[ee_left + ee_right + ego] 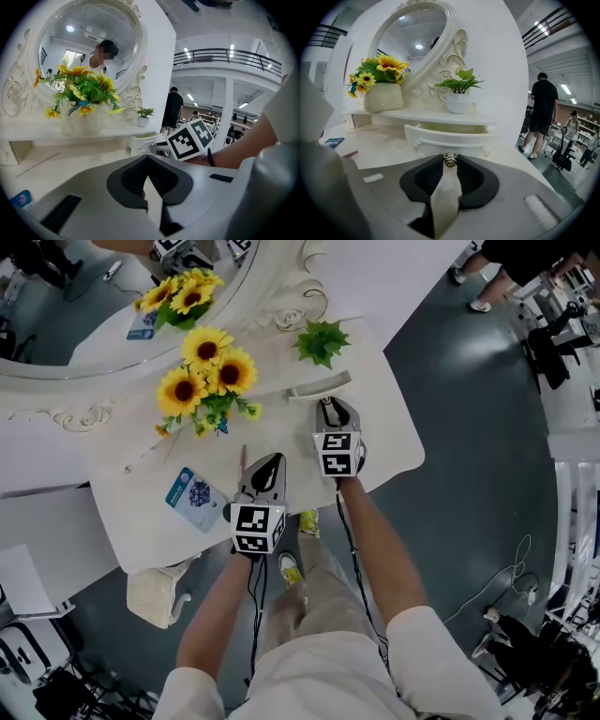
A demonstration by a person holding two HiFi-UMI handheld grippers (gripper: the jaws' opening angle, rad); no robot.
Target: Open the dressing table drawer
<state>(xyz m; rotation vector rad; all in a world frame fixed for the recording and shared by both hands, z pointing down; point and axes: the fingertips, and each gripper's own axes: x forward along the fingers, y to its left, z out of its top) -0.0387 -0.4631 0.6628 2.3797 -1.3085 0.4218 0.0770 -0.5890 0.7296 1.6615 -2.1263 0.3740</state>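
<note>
A small white drawer [450, 135] stands pulled out a little from under the dressing table's shelf, its inside showing; from above the drawer [319, 386] juts out below the small plant. My right gripper [450, 162] is shut on the brass knob [450, 159] at the middle of the drawer front, and in the head view this right gripper [328, 407] touches the drawer. The left gripper [146, 161] hangs shut and empty over the tabletop; the head view shows the left gripper [270, 462] to the left of the right one. The drawer [143, 140] lies ahead of it.
Sunflowers in a vase [208, 373] and a small potted green plant [322, 340] stand on the white table [384, 418] before an oval mirror [112, 306]. A blue card [194, 495] and a thin red stick [243, 460] lie near the left gripper. A person [543, 110] stands at the right.
</note>
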